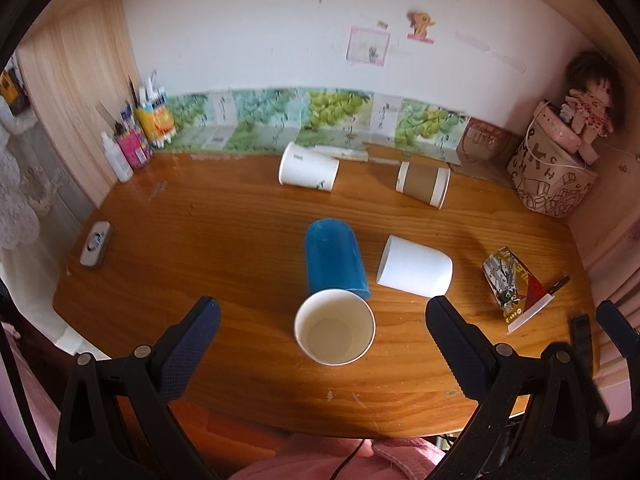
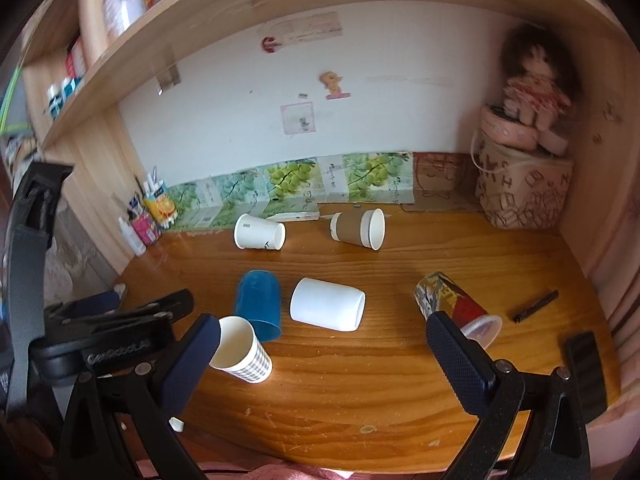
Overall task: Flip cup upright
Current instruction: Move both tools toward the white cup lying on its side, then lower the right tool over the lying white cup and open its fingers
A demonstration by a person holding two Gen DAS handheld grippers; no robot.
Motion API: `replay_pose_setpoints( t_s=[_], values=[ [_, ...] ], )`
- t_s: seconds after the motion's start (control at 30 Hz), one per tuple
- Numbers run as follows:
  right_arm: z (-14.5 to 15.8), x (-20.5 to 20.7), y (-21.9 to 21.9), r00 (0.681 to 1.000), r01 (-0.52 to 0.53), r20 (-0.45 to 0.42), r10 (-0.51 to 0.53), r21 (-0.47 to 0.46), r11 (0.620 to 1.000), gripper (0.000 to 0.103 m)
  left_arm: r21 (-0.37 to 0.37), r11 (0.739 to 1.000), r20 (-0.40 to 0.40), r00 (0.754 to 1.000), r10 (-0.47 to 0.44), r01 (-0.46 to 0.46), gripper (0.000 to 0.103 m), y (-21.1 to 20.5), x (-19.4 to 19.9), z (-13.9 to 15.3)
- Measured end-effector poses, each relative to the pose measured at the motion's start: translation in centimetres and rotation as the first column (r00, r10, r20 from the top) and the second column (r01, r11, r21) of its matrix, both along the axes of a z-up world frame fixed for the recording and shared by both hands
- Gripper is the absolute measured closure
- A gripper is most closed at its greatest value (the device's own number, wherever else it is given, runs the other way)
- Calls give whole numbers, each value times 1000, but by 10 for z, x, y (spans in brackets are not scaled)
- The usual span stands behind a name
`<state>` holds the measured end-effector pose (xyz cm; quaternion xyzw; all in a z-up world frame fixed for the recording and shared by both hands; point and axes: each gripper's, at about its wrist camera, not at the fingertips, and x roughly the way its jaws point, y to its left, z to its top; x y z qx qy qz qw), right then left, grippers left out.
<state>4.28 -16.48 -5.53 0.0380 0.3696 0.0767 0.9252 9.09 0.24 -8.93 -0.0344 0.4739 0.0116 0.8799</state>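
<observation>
A checked paper cup (image 1: 335,328) stands upright near the front of the wooden desk (image 1: 224,240); it also shows in the right wrist view (image 2: 240,350). Behind it a blue cup (image 1: 335,259) (image 2: 258,304) and a plain white cup (image 1: 414,267) (image 2: 327,304) lie on their sides. Farther back lie a white paper cup (image 1: 308,167) (image 2: 259,232) and a brown-sleeved cup (image 1: 423,182) (image 2: 357,229). A patterned cup (image 1: 514,286) (image 2: 454,304) lies at the right. My left gripper (image 1: 323,322) is open around the upright cup without touching it. My right gripper (image 2: 323,334) is open and empty.
Pen holders and a small bottle (image 1: 136,136) stand at the back left. A printed basket with a doll (image 1: 554,176) fills the back right corner. A grey remote (image 1: 95,243) lies at the left edge, a dark pen (image 2: 535,306) at the right.
</observation>
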Motion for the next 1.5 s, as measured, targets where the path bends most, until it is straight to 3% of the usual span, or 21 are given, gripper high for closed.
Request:
replay_pose_setpoints(
  t_s=[0.13,0.23,0.43,0.7,0.97,1.5],
  values=[
    [-5,14,11,998,-57,-4,57,-90,994,0,-53,998,-103,995,19,-24,1,5,23,-19],
    [-12,29,11,995,-89,-41,86,-90,992,0,-101,993,-196,980,32,-53,1,11,39,-36],
    [-27,53,20,986,-150,-92,139,-114,982,0,-161,981,-372,927,44,-111,1,21,60,-70],
    [-49,72,38,959,-245,-179,220,-129,961,0,-203,964,-512,858,45,-172,3,33,74,-101],
    [-57,77,43,948,-260,-218,230,-120,958,0,-233,959,-567,823,1,-162,5,31,80,-113],
    [-60,76,38,952,-239,-222,213,-101,966,0,-229,966,-564,825,-32,-119,6,25,79,-111]
  ],
)
